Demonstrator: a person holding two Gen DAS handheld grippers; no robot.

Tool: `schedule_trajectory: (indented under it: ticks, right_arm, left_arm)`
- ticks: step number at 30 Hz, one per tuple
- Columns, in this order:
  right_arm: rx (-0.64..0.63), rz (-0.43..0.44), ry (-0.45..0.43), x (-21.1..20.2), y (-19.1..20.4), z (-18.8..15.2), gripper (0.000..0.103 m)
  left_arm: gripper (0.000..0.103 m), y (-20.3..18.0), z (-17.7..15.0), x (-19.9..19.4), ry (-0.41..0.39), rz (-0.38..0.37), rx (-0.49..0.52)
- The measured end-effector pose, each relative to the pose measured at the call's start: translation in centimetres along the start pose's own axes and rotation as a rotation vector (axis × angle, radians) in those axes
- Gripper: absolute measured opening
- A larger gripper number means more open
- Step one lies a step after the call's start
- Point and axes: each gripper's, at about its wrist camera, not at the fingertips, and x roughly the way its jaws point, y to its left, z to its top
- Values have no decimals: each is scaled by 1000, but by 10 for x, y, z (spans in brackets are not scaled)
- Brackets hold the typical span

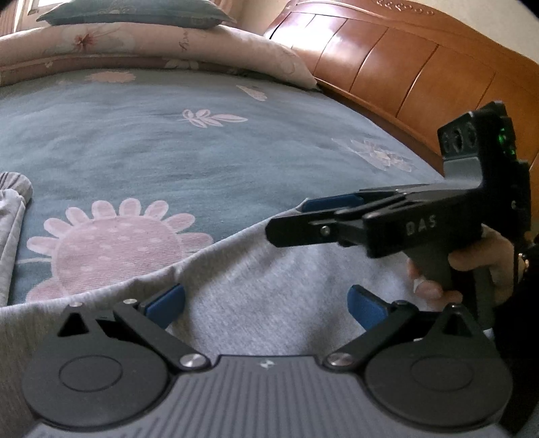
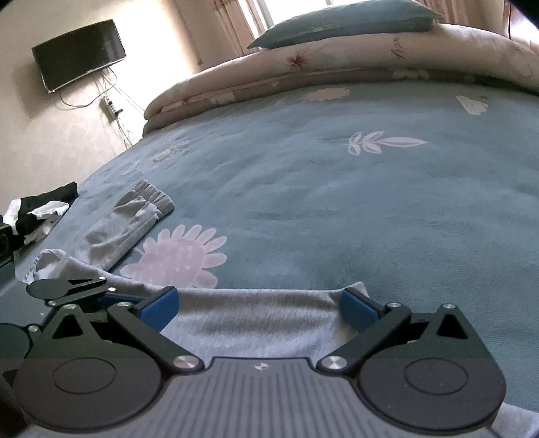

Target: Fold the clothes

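We hold both tools released over the grey garment (image 1: 269, 286) on the bed (image 1: 168, 151): left tool (image 1: 266, 303), right tool (image 2: 257, 305); each should pinch one edge corner squarely before folding.

1. The left wrist view sits on the left claw (image 1: 266, 303), low over the light grey knit garment (image 1: 256, 269), looking forward and downward across the blue-grey flowered bedspread (image 1: 202, 158) toward the orange-brown wooden headboard (image 1: 404, 67).
2. The right wrist view sits on the right claw (image 2: 257, 308), equally close, facing across the bed toward the wall-mounted black television (image 2: 79, 54).
3. Both share the garment, the pink sunflower print (image 1: 114, 246), the folded pink floral quilt (image 1: 168, 43) and the blue-grey pillow (image 1: 134, 13).
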Motion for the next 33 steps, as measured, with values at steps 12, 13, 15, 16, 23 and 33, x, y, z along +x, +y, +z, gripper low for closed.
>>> schedule_trajectory:
  ticks: [12,13,15,16,23,33]
  right_arm:
    - [27,-155,22,-34,13,12,103]
    - [36,-177,26,-42,13,11,103]
    - [52,-217,38,-57,13,5,103]
    - [60,-239,48,-64,14,-1,103]
    - [64,-325,123,-81,31,-42,103]
    - [-23,-456,97,-61,43,-74,103]
  left_arm:
    - [102,4,1,-1,-17,-16,-27]
    - [102,5,1,-1,-18,-19,-34]
    - [102,6,2,-1,-18,-25,-48]
    - [102,7,3,-1,-18,-26,-55]
    - [102,6,4,-1,-18,-23,-69]
    - [102,7,5,-1,-15,-24,-78]
